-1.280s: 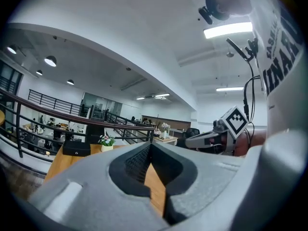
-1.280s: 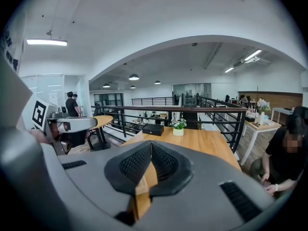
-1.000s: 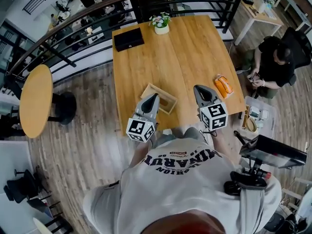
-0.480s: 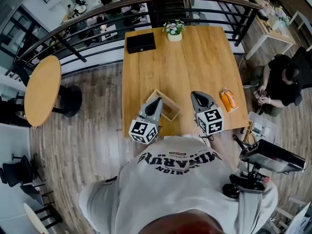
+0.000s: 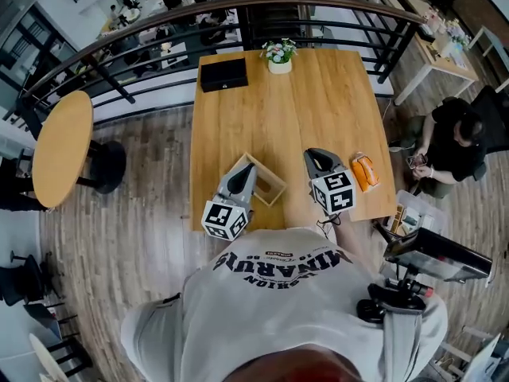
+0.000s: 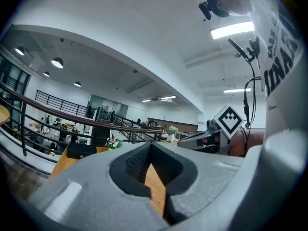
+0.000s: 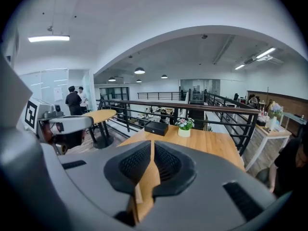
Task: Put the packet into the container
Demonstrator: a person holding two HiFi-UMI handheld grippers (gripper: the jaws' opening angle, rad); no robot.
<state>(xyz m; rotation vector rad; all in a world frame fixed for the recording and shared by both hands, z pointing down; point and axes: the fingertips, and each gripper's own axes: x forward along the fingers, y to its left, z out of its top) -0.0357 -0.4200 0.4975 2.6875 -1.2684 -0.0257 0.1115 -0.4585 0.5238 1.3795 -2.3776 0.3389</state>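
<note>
The orange packet (image 5: 365, 171) lies flat near the right edge of the wooden table (image 5: 278, 110). The container, a shallow open wooden tray (image 5: 269, 183), sits near the table's front edge and looks empty. In the head view my left gripper (image 5: 248, 167) hangs over the tray's left corner, shut with nothing between its jaws. My right gripper (image 5: 310, 154) hovers between the tray and the packet, a short way left of the packet, also shut and empty. The left gripper view shows its closed tips (image 6: 150, 147), and the right gripper view shows its own (image 7: 152, 143); neither shows packet or tray.
A black box (image 5: 223, 74) and a small flower pot (image 5: 278, 52) stand at the table's far end, before a black railing (image 5: 159, 34). A round side table (image 5: 57, 161) stands to the left. A seated person (image 5: 457, 134) is to the right, by a camera rig (image 5: 429, 261).
The right gripper has drifted a little to the left, widening its gap to the packet. The left gripper stays by the tray. The head view has shifted slightly.
</note>
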